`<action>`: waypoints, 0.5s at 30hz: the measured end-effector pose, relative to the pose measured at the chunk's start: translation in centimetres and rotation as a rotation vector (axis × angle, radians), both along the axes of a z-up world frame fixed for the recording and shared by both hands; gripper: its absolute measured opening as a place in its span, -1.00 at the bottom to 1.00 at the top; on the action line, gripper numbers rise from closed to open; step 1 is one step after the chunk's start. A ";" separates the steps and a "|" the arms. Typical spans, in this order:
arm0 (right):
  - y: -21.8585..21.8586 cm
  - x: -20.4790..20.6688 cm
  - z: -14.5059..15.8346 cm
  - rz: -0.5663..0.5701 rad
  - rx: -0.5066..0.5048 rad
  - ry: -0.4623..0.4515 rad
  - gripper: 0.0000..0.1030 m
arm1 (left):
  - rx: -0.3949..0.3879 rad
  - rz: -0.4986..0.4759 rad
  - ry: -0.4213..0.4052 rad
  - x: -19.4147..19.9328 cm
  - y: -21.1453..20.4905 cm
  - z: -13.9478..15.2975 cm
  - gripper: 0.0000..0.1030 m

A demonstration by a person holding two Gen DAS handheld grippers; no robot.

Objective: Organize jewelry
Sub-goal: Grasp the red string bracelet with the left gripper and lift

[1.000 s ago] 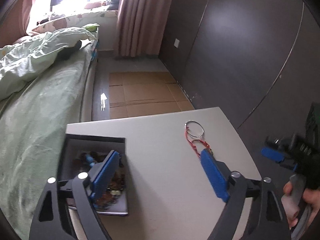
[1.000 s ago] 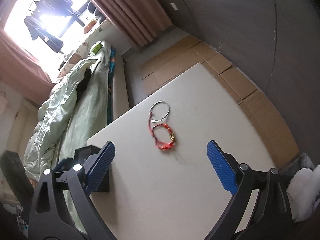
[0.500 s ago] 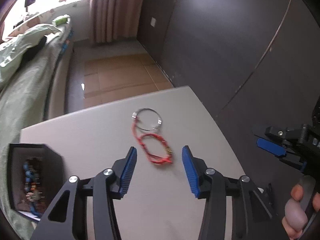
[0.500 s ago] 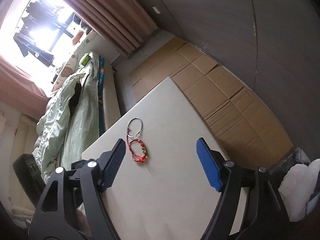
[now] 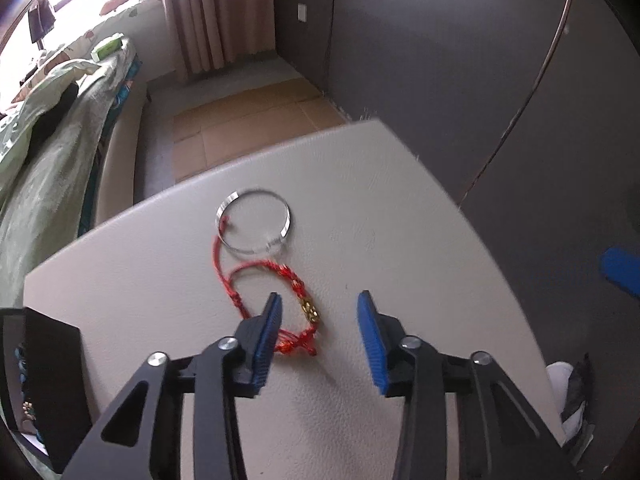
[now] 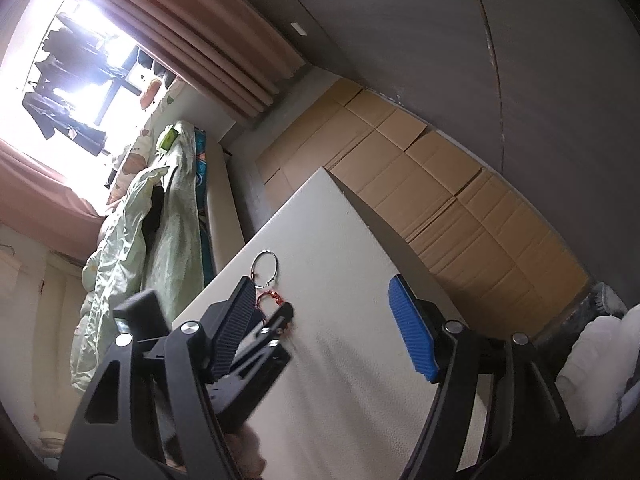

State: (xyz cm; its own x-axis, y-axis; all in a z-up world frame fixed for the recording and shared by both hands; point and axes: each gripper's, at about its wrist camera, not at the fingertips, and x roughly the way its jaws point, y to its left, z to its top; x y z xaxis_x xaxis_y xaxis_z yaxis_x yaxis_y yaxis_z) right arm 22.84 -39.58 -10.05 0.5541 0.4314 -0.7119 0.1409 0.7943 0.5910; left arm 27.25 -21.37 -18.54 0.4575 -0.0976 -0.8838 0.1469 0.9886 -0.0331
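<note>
A red cord bracelet (image 5: pixel 294 280) with gold beads lies on the pale table (image 5: pixel 400 220), its cord touching a silver bangle (image 5: pixel 286 222) just beyond. My left gripper (image 5: pixel 319 308) hovers low over the bracelet. Its jaws are closing with the beaded part between them, and the pads are still apart from it. A black jewelry box (image 5: pixel 52 380) with beads inside stands at the table's left edge. My right gripper (image 6: pixel 320 284) is closing over bare table with nothing between its fingers. The right wrist view also has the bangle (image 6: pixel 265 266), the bracelet (image 6: pixel 272 296) and the left gripper's fingers (image 6: pixel 282 316).
A bed with a green quilt (image 5: pixel 40 140) runs along the table's left side. Flattened cardboard (image 5: pixel 248 120) covers the floor beyond the table. A dark wardrobe wall (image 5: pixel 440 60) stands to the right. A white bundle (image 6: pixel 600 360) lies on the floor by the table's right corner.
My left gripper swung from above the black box to the right and down onto the red bracelet while its jaws narrowed a lot. The right gripper's jaws narrowed somewhat and it rolled.
</note>
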 end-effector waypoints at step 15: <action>0.7 0.2 -0.1 0.022 -0.002 0.004 0.36 | -0.046 -0.015 -0.054 -1.3 3.0 1.7 -0.93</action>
